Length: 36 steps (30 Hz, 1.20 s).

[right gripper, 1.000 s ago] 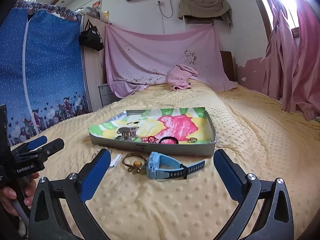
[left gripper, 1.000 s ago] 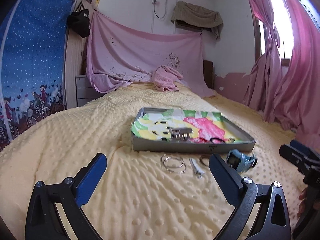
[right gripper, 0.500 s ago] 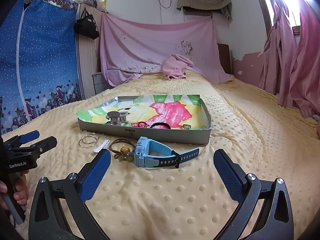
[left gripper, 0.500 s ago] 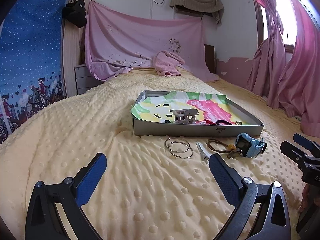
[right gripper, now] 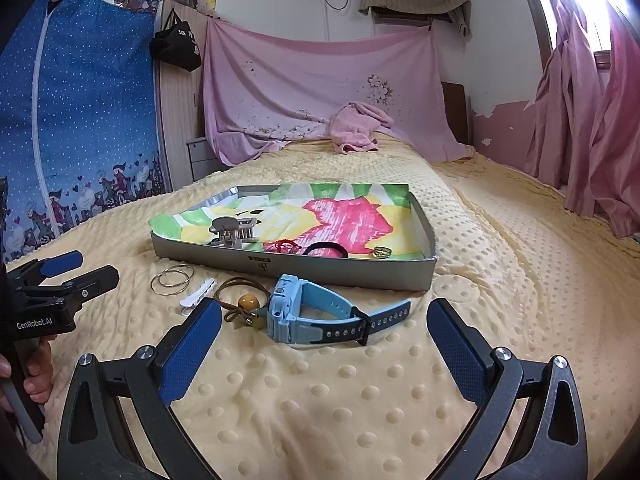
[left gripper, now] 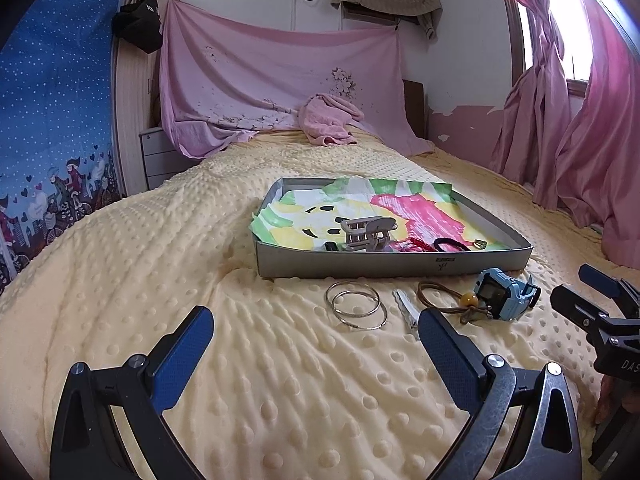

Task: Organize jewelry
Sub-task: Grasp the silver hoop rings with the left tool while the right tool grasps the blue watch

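A grey tray (left gripper: 392,265) (right gripper: 344,274) lined with coloured paper lies on the yellow bed; inside are a grey hair claw (left gripper: 366,232) (right gripper: 234,232), a red cord (right gripper: 284,246), a black hair tie (right gripper: 326,249) and a ring (right gripper: 382,253). In front of it lie silver bangles (left gripper: 356,305) (right gripper: 173,279), a white clip (left gripper: 407,307) (right gripper: 198,295), a brown beaded hair tie (left gripper: 452,297) (right gripper: 240,300) and a blue watch (left gripper: 504,294) (right gripper: 316,312). My left gripper (left gripper: 314,344) is open and empty before the bangles. My right gripper (right gripper: 324,340) is open and empty just before the watch.
A pink towel (left gripper: 330,124) lies at the bed's head under a hung pink sheet (right gripper: 320,92). A blue wardrobe cover (left gripper: 52,120) stands left, pink curtains (left gripper: 580,128) right. The yellow dotted blanket (left gripper: 160,260) spreads all round.
Both grippers have moved forward and lower toward the items in front of the tray; the jewelry looms larger. Both stay open and nothing has been picked up.
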### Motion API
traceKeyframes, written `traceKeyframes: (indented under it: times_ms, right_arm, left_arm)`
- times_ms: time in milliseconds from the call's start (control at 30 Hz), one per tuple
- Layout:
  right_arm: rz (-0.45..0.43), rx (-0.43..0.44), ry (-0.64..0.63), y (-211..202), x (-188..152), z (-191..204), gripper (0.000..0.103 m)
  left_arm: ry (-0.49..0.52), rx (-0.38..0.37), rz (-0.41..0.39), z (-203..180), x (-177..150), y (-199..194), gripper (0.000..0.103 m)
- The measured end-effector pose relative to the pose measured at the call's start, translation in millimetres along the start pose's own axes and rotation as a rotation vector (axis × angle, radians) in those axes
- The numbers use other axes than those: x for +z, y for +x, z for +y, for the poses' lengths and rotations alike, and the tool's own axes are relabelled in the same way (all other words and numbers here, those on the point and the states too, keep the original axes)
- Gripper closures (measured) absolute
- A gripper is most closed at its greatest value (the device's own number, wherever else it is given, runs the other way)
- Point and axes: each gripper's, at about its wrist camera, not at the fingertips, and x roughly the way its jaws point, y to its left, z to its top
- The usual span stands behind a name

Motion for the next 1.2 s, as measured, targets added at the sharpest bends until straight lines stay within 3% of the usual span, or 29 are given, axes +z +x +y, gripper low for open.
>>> traceKeyframes:
  times_ms: [133,233,267,433,500,667,933,1200]
  right_arm:
    - [0.016,0.020,0.006,8,1,1,0.003]
    - [0.034,0.034,0.004,14,0,2,0.016]
    - [0.042,0.036,0.004,17,0,2,0.024]
    - [0.072,0.060,0.007,29,-2,2,0.035]
    - [0.088,0.069,0.005,35,-3,3,0.040]
    - [0.118,0.090,-0.004,45,-3,7,0.053]
    - [0.142,0.099,0.002,62,-2,11,0.062]
    - [0.161,0.101,0.008,69,-6,12,0.063]
  left_arm:
    - [0.008,-0.032,0.006,-2,4,6,0.000]
    - [0.018,-0.061,0.018,-5,7,14,0.004]
    - [0.019,-0.066,0.028,-5,7,16,0.010]
    - [-0.007,-0.097,0.105,-3,9,37,0.029]
    - [-0.023,-0.114,0.142,-1,9,47,0.042]
    - [-0.078,-0.144,0.214,4,7,68,0.058]
    - [-0.104,-0.168,0.262,4,6,86,0.074]
    - [-0.112,-0.158,0.244,4,1,82,0.091]
